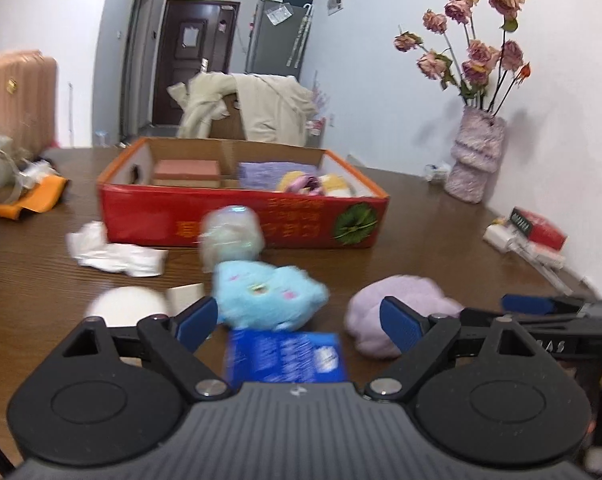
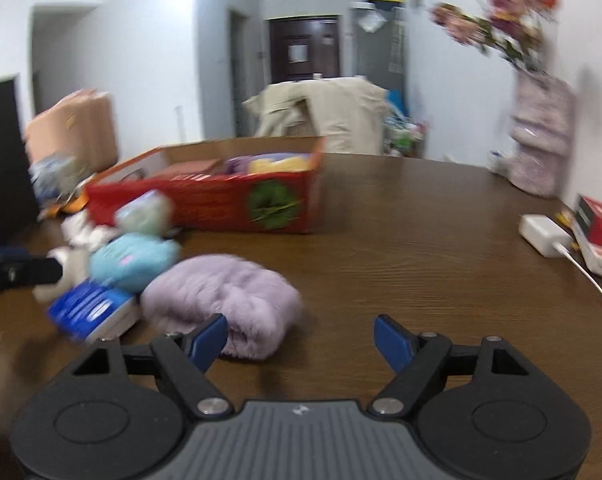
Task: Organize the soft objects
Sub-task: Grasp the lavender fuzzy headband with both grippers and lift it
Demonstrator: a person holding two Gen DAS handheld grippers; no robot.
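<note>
- Nearest us in the left wrist view, the left tool point(image 1: 297, 322) stands spread with nothing between its pads; a blue packet point(image 1: 287, 356) lies flat just under the gap and the blue plush toy point(image 1: 267, 294) sits just beyond it.
- Our right tool point(image 2: 301, 340) is likewise spread and empty. Its left pad is at the near edge of the lilac fleece bundle point(image 2: 225, 300); we cannot tell whether it touches.
- We judge both soft items light, compressible and non-fragile. Pile fabric gives good friction, so slipping is unlikely, but a shallow pinch may catch only fluff.
- We would take the plush toy across its middle, pads on opposite flanks, and squeeze until the stuffing resists.
- We would take the fleece bundle across its thickest folded part, not by a loose edge, so that it does not unroll or trail.
- Farther off, near the red box point(image 1: 241, 216), lies a pale rounded item point(image 1: 231, 236), too blurred to identify. Left of it is crumpled white cloth point(image 1: 115, 252).
- The red box stands at the far left of the worktop point(image 2: 421, 248), open-topped, with soft items already in its right-hand compartment.
</note>
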